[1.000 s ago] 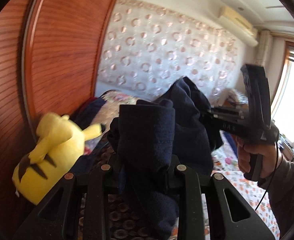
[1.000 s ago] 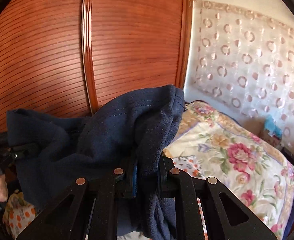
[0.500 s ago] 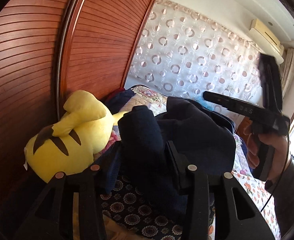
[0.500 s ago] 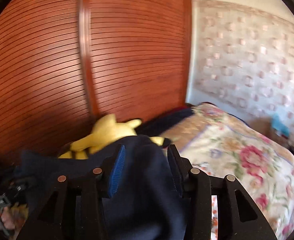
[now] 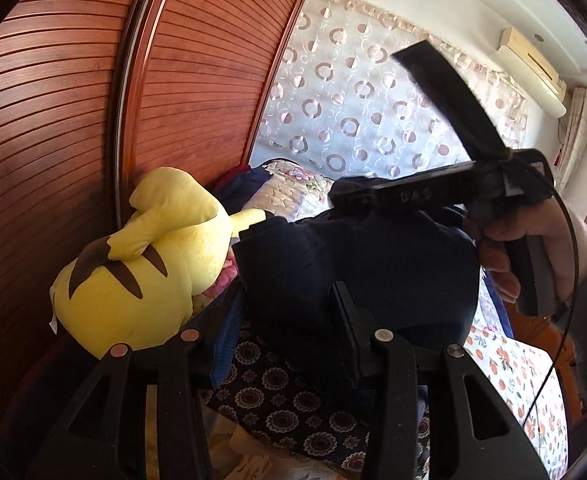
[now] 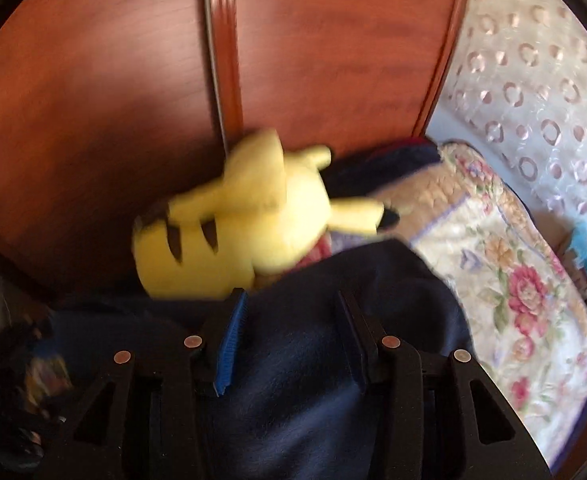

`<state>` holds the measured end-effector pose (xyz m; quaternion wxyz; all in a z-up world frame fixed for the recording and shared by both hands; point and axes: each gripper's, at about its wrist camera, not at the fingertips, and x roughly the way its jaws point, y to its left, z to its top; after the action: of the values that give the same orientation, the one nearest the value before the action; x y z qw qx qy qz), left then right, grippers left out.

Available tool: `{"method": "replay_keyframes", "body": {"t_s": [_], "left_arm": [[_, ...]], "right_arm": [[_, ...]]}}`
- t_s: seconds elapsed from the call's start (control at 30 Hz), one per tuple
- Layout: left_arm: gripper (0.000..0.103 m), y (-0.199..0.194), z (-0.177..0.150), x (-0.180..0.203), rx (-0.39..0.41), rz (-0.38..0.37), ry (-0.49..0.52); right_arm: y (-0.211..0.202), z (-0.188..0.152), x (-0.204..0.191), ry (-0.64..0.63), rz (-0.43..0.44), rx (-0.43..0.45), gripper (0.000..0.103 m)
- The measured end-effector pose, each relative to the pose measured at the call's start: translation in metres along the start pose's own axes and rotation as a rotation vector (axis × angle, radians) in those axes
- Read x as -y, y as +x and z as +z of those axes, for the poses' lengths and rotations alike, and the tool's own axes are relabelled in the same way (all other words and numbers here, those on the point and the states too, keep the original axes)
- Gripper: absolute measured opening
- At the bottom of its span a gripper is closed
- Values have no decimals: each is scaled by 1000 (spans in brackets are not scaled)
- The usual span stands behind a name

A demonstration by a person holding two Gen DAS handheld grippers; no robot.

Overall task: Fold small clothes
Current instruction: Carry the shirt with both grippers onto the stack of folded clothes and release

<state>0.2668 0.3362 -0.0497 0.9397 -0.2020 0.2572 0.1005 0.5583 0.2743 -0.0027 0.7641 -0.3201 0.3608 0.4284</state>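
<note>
A dark navy garment (image 5: 357,264) lies bunched on the bed, just in front of both grippers. My left gripper (image 5: 289,312) is open, its jaws wide apart on either side of a fold of the cloth. My right gripper (image 6: 293,320) is open too, with the navy garment (image 6: 301,360) lying between and under its fingers. In the left wrist view the right gripper's body (image 5: 445,192) shows held in a hand above the garment's right side.
A yellow plush toy (image 5: 141,264) lies against the wooden slatted wardrobe doors (image 5: 73,120); it also shows in the right wrist view (image 6: 237,216). A floral quilt (image 6: 505,272) covers the bed to the right. A patterned curtain (image 5: 373,100) hangs behind.
Both grippers have opened and let go of the navy garment, which dropped from a raised hanging position onto the bed. Both grippers moved down and toward the plush toy.
</note>
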Motion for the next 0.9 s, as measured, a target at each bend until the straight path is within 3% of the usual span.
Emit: {"method": "replay_keyframes", "body": {"t_s": [0.07, 0.13, 0.2, 0.23, 0.3, 0.37, 0.47, 0.53, 0.57, 0.9], "left_arm": [[44, -1, -1, -2, 0, 2, -9], [44, -3, -1, -3, 8, 6, -18], [44, -7, 0, -2, 20, 13, -14], [44, -10, 1, -1, 25, 10, -14], [45, -15, 3, -1, 37, 5, -16], [45, -19, 6, 1, 46, 10, -6], [48, -22, 10, 4, 34, -5, 15], [72, -25, 11, 7, 33, -4, 26], [77, -27, 11, 9, 36, -6, 34], [80, -56, -1, 52, 33, 4, 175]], "right_arm": [[-8, 7, 7, 6, -33, 72, 4], [-38, 6, 16, 74, -32, 251, 5], [-55, 7, 25, 124, -21, 318, 5], [-57, 9, 27, 120, -4, 322, 5], [-60, 6, 28, 111, -42, 306, 22], [-62, 3, 31, 114, -50, 300, 55], [-68, -7, 34, 129, -61, 305, 56], [-73, -17, 17, 138, -71, 303, 57], [-76, -23, 7, 150, -76, 310, 57], [-136, -124, -19, 278, -73, 360, 58]]}}
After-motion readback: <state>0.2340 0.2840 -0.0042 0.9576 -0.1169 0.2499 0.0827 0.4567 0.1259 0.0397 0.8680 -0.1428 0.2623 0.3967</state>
